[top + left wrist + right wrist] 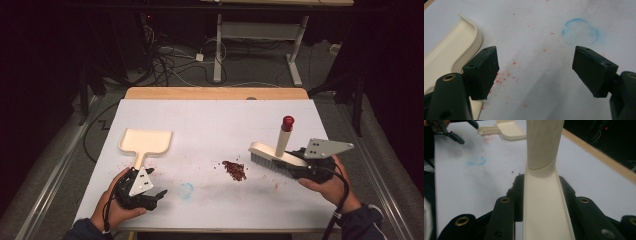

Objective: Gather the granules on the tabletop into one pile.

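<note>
The right gripper [295, 164] is clamped on the cream plastic brush [272, 159], left of which lie red crumbs [234, 170], unswept. The left gripper [159, 195] gapes empty beside the cream dustpan [146, 142], not yet grasped.

In the right gripper view the brush [544, 202] runs off both edges, its bristles hidden, seemingly underneath.

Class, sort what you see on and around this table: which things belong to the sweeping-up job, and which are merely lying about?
Part of the job:
- brush, clamped in the right gripper
- dustpan, beside the open left gripper
- red crumbs on the white table

Just lying about:
- blue ring mark
- cables on the floor
- table frame beyond
</note>
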Demonstrator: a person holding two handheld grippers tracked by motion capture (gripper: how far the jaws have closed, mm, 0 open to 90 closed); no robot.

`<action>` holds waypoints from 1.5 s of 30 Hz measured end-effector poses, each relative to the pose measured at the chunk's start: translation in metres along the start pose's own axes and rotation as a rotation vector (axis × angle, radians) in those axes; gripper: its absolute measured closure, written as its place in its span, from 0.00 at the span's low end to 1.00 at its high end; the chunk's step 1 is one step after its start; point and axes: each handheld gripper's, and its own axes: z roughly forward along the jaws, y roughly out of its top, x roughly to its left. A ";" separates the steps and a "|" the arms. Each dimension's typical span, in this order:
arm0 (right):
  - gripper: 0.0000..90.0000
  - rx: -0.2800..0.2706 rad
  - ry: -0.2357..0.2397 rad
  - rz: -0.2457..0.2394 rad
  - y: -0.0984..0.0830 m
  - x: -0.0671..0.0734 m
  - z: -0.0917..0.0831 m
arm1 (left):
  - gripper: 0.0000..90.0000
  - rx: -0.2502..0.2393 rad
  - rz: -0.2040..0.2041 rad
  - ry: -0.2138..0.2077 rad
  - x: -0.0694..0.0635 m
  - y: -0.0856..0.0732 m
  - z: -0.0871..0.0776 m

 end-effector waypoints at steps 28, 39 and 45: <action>0.52 0.346 -0.005 0.387 -0.055 -0.097 0.036 | 0.23 0.027 0.012 -0.053 -0.005 0.003 0.009; 0.53 0.374 -0.300 0.461 -0.055 -0.081 0.079 | 0.23 0.031 0.033 -0.051 -0.007 0.004 0.009; 0.46 0.196 -0.345 0.355 -0.039 -0.064 0.061 | 0.23 0.010 0.020 -0.039 -0.005 0.004 0.007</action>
